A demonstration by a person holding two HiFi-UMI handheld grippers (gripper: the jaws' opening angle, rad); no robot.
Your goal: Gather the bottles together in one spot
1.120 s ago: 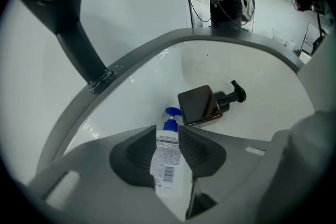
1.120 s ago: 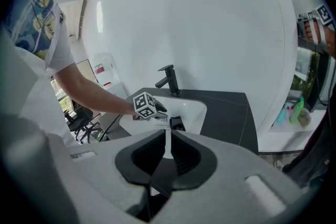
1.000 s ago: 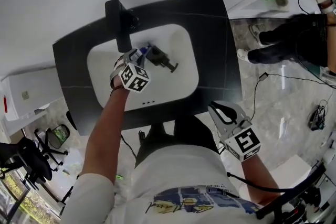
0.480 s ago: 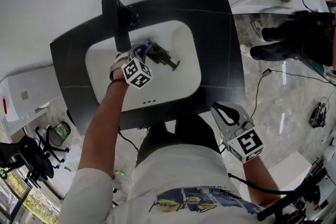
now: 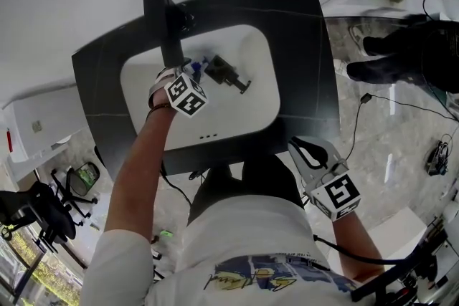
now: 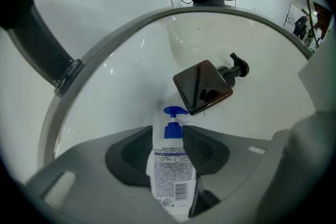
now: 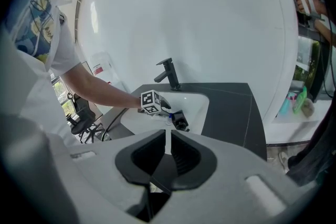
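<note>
Down in the white sink (image 6: 115, 86), the left gripper (image 6: 169, 138) has just been opening its jaws. They now stand wide either side of a white bottle (image 6: 170, 178) with a blue pump, whose base the frame's lower edge cuts off. A dark bottle (image 6: 202, 86) lies on its side at centre frame, just beyond the pump; whether they touch is unclear. The right gripper (image 7: 168, 144), at the head view's lower right, has its jaws nearly together and empty.
</note>
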